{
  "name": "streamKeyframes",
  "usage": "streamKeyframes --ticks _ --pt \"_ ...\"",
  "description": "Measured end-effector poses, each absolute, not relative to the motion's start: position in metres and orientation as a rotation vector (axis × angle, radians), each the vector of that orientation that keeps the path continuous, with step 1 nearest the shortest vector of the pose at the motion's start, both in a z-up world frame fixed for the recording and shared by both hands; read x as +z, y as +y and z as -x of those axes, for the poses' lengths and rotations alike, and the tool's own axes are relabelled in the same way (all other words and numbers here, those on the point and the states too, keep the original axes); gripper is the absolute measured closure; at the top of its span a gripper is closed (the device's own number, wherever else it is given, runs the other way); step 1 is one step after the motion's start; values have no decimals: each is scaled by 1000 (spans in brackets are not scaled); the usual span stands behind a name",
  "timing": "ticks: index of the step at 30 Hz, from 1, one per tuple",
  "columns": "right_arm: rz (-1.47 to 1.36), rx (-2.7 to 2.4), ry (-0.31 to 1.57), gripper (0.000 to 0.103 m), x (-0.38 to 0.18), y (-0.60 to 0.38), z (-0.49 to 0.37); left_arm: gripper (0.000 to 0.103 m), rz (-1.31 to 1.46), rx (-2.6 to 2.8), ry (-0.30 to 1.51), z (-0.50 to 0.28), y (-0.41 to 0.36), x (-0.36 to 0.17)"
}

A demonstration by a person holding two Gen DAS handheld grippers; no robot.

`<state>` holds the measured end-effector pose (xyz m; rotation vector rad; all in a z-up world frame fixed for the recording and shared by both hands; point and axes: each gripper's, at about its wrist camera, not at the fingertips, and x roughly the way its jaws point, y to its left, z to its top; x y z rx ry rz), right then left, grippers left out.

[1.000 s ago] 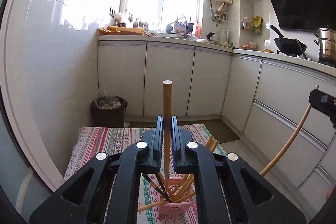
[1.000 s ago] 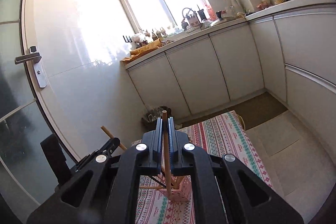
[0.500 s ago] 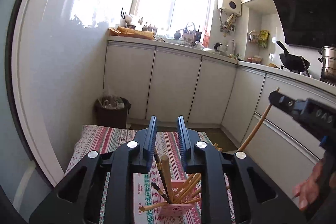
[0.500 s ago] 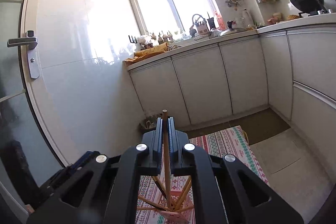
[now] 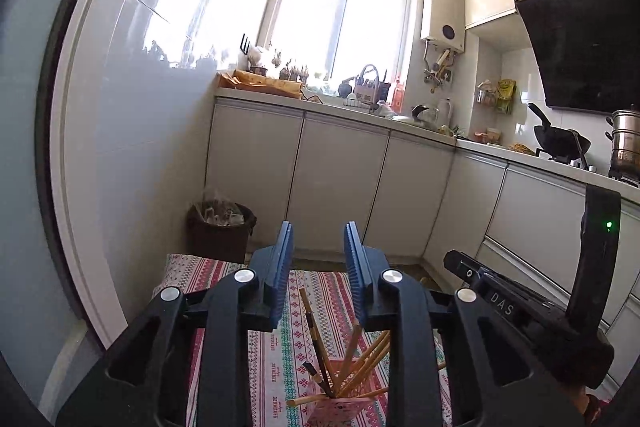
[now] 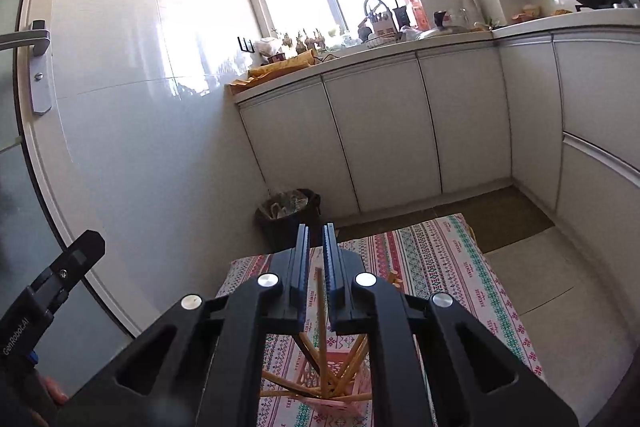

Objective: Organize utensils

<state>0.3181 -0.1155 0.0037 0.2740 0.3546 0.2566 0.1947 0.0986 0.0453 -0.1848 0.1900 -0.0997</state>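
Opening wider, the blue fingers [image 5: 285, 267] of the left gripper [image 5: 318, 259] had nothing between them. Below them, wooden chopsticks [image 5: 352, 367] stood fanned out in a pink holder [image 5: 340, 411] on a striped cloth [image 5: 276, 347]. The right gripper [image 6: 316, 255] had only a thin gap between its fingers [image 6: 303, 263]. One chopstick [image 6: 321, 311] stood in that gap with its top between the pads, but they did not seem to squeeze it. It went down into the same pink holder. A dark bin [image 5: 220, 227] sat past the cloth by the grey cupboards [image 5: 336, 179].
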Motion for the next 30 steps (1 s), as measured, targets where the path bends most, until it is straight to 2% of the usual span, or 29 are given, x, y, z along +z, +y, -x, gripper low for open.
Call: streamKeyframes --ticks 10,12,13,14,15,17,25,27,29,30 --pt "-270 226 360 93 6 -125 -310 72 163 -107 212 -199 91 43" --pt "-279 234 361 82 6 -128 -306 64 160 -104 215 -198 89 42" --pt "-283 235 360 65 6 -129 -304 61 158 -102 217 -197 89 41" --pt "-291 241 353 53 7 -131 -300 52 155 -99 220 -197 89 41" --pt "-294 239 343 51 7 -132 -296 36 152 -91 222 -196 88 41" --pt "-293 236 333 44 8 -135 -290 28 153 -77 214 -193 88 41" --pt "-301 239 338 36 6 -146 -273 27 135 -76 213 -183 84 43" --pt "-308 242 339 34 5 -149 -268 23 128 -76 219 -182 84 41" --pt "-312 243 335 24 5 -152 -262 20 122 -76 221 -179 83 40" --pt "-316 242 331 23 4 -154 -258 18 118 -77 223 -178 82 40"
